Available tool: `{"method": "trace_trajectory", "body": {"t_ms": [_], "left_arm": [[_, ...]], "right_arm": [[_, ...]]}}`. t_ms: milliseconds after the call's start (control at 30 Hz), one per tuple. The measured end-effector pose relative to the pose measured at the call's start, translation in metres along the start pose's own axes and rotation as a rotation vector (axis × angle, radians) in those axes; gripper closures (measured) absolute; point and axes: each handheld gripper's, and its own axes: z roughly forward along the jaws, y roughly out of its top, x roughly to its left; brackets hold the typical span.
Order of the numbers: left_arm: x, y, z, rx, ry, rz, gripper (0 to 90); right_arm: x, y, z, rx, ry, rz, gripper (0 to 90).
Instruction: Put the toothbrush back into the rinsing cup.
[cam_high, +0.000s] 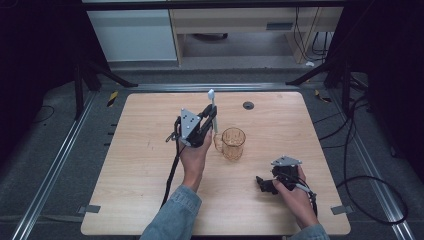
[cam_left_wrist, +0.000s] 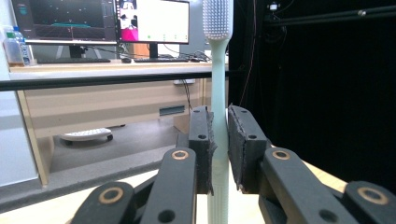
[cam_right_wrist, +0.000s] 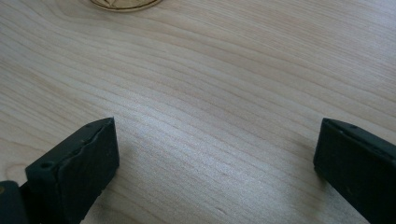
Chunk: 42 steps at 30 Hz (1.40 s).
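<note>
Closest to the camera in the high view are the two denim sleeves coming in from the bottom edge. The right gripper (cam_high: 264, 185) sits low on the table (cam_high: 140, 200) near the front right, jaws spread wide with nothing but bare wood between them in its own view.

A bit further in, the left gripper (cam_high: 210, 116) is clamped on a toothbrush (cam_high: 212, 107), pads squeezing the handle on both sides. The toothbrush is a pale mint-green one with a slim ribbed handle and a whitish bristle head, standing pretty much upright with the head on top. It's held in the air just left of a clear amber-tinted cup (cam_high: 233, 143) with a handle, which stands near the middle of the table.

The table is light wood with a small round cable hole (cam_high: 248, 105) at the far edge. Beyond it there's grey floor, black frame legs, loose cables, and a desk with monitors (cam_left_wrist: 100, 21) at the back.
</note>
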Motion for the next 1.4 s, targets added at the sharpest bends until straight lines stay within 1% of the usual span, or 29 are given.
{"method": "trace_trajectory", "body": {"t_ms": [133,167,333,400,467,567,700,800,867,900,933,967,1133,1233,1400], "left_arm": [[0.000,-0.003,0.003,-0.002,-0.003,-0.002,79.3],[0.000,-0.005,0.005,0.002,-0.004,-0.010,79.3],[-0.002,-0.010,0.006,0.007,-0.008,-0.004,79.3],[-0.004,-0.014,0.007,0.013,-0.007,-0.003,79.3],[-0.003,-0.016,0.007,0.017,-0.007,-0.004,79.3],[-0.001,-0.019,0.009,0.017,-0.007,-0.018,79.3],[-0.001,-0.021,0.011,0.018,-0.007,-0.011,79.2],[0.000,-0.023,0.013,0.020,-0.006,-0.015,79.3],[0.000,-0.025,0.013,0.022,-0.007,-0.022,79.3],[-0.001,-0.026,0.013,0.022,-0.011,-0.020,79.3],[-0.002,-0.027,0.012,0.023,-0.012,-0.018,79.3],[-0.002,-0.027,0.012,0.023,-0.012,-0.018,79.3],[-0.004,-0.031,0.011,0.031,-0.012,-0.005,79.3],[-0.003,-0.034,0.011,0.033,-0.011,-0.017,79.3],[-0.005,-0.037,0.012,0.033,-0.015,-0.018,79.3]], "right_arm": [[0.000,0.000,0.000,0.001,0.000,0.002,0.5],[0.000,0.000,0.000,0.000,0.001,-0.001,0.5],[0.000,0.000,0.000,0.000,0.000,-0.001,0.5],[0.000,0.000,0.000,0.001,0.000,0.003,0.5],[0.000,0.000,0.000,0.000,0.000,0.001,0.5],[0.000,0.000,0.000,0.002,-0.001,0.003,0.5],[0.000,0.000,0.000,0.002,-0.001,0.003,0.5],[0.000,0.000,0.000,0.002,-0.001,0.002,0.5],[0.000,0.000,0.000,0.002,0.000,0.001,0.5],[0.000,0.000,0.000,0.003,0.002,0.006,0.5],[0.000,0.000,0.000,0.000,-0.005,-0.007,0.5],[0.000,0.000,0.000,0.002,-0.001,0.002,0.5],[0.000,0.000,0.000,0.002,-0.001,0.001,0.5],[0.000,0.000,0.000,0.002,0.000,0.000,0.5],[0.000,0.000,0.000,0.002,0.000,0.001,0.5]]}}
